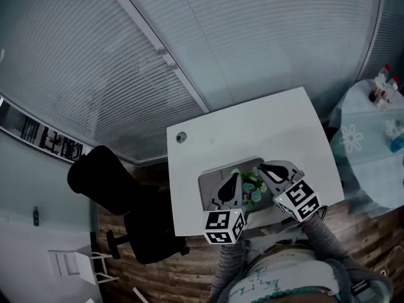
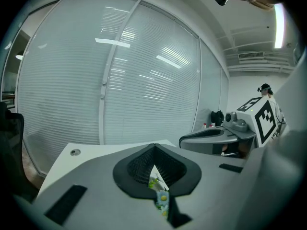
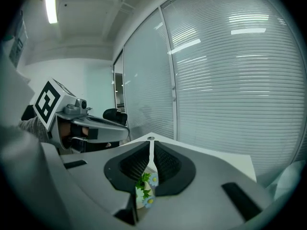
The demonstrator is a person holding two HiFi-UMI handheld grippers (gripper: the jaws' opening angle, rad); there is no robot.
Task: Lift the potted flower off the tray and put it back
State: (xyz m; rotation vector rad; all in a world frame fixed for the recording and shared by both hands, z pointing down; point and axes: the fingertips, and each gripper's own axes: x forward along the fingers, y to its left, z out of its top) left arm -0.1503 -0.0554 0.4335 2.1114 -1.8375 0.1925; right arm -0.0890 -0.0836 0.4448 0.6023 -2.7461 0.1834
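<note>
The potted flower (image 1: 251, 187), with small blue and white blooms and green leaves, stands on the right part of the grey tray (image 1: 208, 183) on the white table (image 1: 252, 125). My left gripper (image 1: 234, 178) sits just left of the flower and my right gripper (image 1: 262, 169) just right of it. Both are shut with nothing between the jaws. In the left gripper view the shut left gripper (image 2: 153, 151) shows the flower (image 2: 162, 199) through the slit below the tips. Likewise the right gripper (image 3: 151, 146) is shut, the flower (image 3: 145, 186) showing beneath it.
A black office chair (image 1: 120, 194) stands left of the table on the wood floor. A round table with bottles (image 1: 372, 137) is at the right. Window blinds (image 1: 189, 36) run behind the table. A cable grommet (image 1: 181, 137) sits near the table's far left corner.
</note>
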